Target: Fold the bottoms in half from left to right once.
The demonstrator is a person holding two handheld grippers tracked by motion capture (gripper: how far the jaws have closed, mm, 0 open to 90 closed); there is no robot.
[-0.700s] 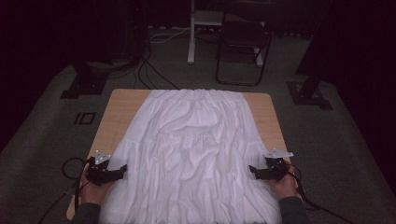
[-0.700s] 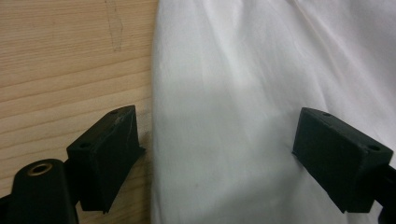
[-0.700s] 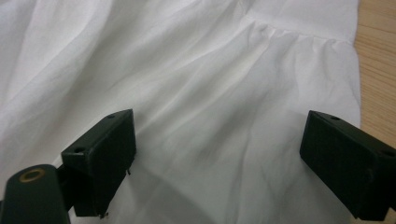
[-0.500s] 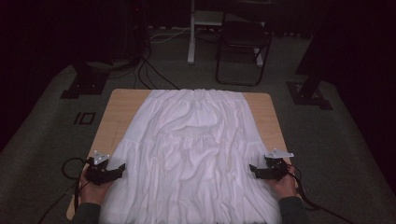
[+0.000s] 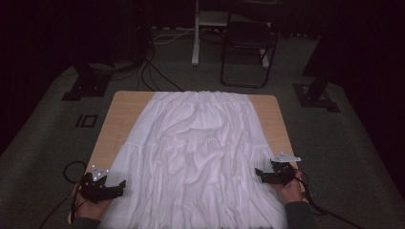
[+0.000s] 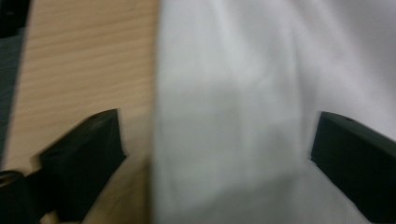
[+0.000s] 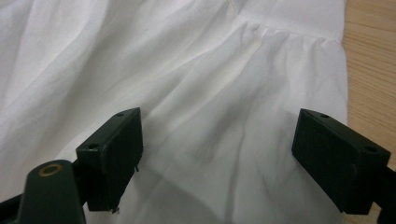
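Note:
A white gathered skirt (image 5: pixel 196 157) lies spread over a wooden table (image 5: pixel 122 109), waistband at the far edge, hem toward me. My left gripper (image 5: pixel 119 186) rests at the skirt's near left edge, jaws wide apart. In the left gripper view the skirt's edge (image 6: pixel 224 116) runs between the two black jaws, with bare wood (image 6: pixel 88 56) beside it. My right gripper (image 5: pixel 260 174) sits at the near right edge, open too. Its view looks down on wrinkled white cloth (image 7: pixel 196 93) between spread jaws, with a strip of table (image 7: pixel 373 60) on the right.
Behind the table stand a dark folding chair (image 5: pixel 248 43) and a white stand post (image 5: pixel 196 33). Cables (image 5: pixel 153 71) run across the grey carpet. Black stand feet (image 5: pixel 86 86) sit at the left and another stand foot (image 5: pixel 315 95) at the right.
Both grippers have slid a little toward me along the skirt's side edges; the left one moved more. Jaws stayed open.

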